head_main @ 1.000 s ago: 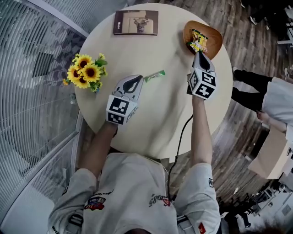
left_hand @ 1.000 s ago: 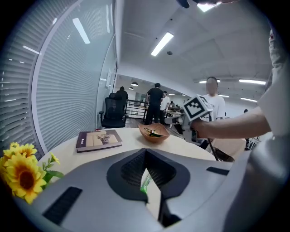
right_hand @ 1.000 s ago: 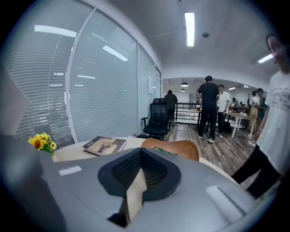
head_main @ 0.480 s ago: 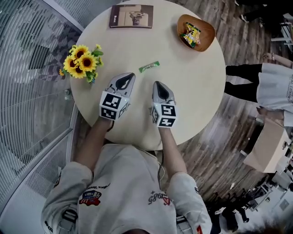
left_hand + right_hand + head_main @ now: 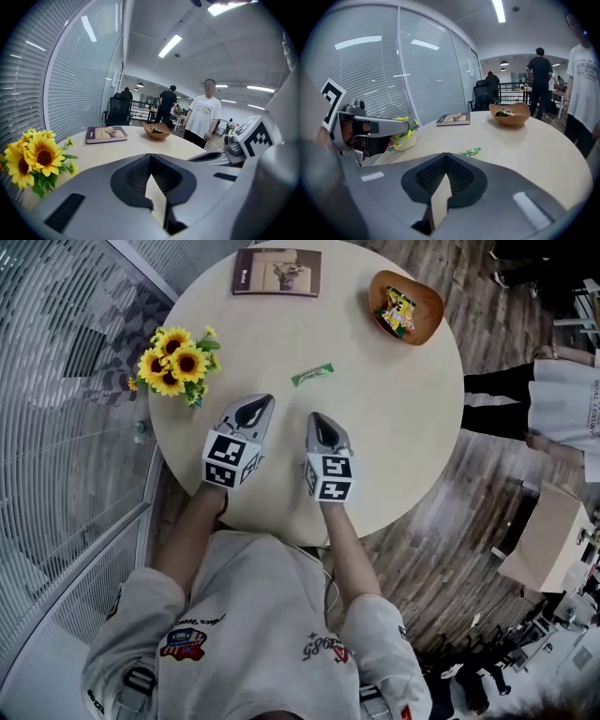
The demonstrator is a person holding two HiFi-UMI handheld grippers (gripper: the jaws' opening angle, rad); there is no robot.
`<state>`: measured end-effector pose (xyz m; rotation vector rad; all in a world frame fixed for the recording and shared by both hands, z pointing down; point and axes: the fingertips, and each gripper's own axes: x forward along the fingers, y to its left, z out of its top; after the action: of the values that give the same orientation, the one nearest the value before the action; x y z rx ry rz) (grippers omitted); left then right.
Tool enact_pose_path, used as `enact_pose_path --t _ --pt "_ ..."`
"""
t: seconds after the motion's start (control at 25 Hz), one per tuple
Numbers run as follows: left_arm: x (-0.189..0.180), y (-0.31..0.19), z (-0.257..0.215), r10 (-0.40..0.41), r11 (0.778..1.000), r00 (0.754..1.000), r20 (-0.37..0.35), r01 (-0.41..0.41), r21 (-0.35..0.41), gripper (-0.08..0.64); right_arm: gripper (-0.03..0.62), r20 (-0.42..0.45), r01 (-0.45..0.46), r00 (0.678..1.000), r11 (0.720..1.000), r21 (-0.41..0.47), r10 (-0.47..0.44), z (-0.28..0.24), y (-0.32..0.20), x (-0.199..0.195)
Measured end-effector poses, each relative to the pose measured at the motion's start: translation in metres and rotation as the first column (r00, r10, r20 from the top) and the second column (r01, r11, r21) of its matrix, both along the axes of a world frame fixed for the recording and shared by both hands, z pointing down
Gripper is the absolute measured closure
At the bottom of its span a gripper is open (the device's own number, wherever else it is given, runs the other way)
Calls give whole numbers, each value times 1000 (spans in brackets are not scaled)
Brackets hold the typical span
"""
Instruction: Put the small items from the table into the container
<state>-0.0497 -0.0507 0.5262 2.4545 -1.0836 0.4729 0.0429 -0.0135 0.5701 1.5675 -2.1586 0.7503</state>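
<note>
round cream table [image 5: 394, 427], seen from above, with a person seated at its near edge and a two-jaw tool in each hand.

left gripper [image 5: 263, 401]: lies low over the near part of the table and points towards the far side. its own view shows the jaws [image 5: 151, 158] closed tip to tip, with nothing between them.

right gripper [image 5: 316, 418]: lies just beside the left one, roughly parallel to it and apart from it. its jaws [image 5: 446, 157] are likewise pressed together and empty.

green packet [image 5: 312, 375]: the one small item lying loose on the table. it lies flat beyond both gripper tips, a little nearer the right gripper's line, and neither tool touches it. the right gripper view shows it ahead and slightly to the right [image 5: 469, 152].

wooden bowl [image 5: 433, 320]: the container, at the far right edge of the table and well apart from both grippers. it holds bright snack packets [image 5: 396, 312]. it also appears in the distance in both gripper views [image 5: 157, 131] [image 5: 509, 115].

sunflowers [image 5: 173, 371]: a bunch at the left edge of the table, near the left gripper.

book [image 5: 277, 272]: lies flat at the far edge.

bystander [image 5: 204, 117]: stands past the table, beyond the wooden bowl.
</note>
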Motion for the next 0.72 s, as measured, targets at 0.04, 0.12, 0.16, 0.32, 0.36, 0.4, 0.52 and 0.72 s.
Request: enact_pose_path --t 0.04,0.12,0.16,0.32,0.36,0.4,0.52,0.72 --pt "-3 1 1 2 1000 1000 3 -2 -3 554 591 0 -10 1000 1000 -4 10 2 -1 -3" --pt "-10 2 2 10 1000 1000 7 -10 -6 554 591 5 -44 999 999 -17 45 9 -5 -8" --pt "-11 1 2 16 1000 1000 6 -16 -4 554 591 6 -69 998 997 -25 69 13 -9 -9" --pt "-16 -6 0 46 999 999 -6 -46 2 554 589 0 -192 981 980 -44 192 30 -33 -10" --pt "-17 -7 0 57 998 998 -9 -57 0 554 589 4 -225 974 973 -49 226 35 -41 -10" --pt "-18 -8 0 69 998 998 -11 -69 -2 554 574 10 -262 965 963 -56 263 40 -48 -10" --pt "-20 -9 0 111 994 994 -15 -111 -7 554 444 17 -370 928 926 -79 372 58 -70 -4" --pt "-25 -10 3 152 988 988 -22 -152 -18 554 364 -27 -474 880 874 -105 474 79 -93 2"
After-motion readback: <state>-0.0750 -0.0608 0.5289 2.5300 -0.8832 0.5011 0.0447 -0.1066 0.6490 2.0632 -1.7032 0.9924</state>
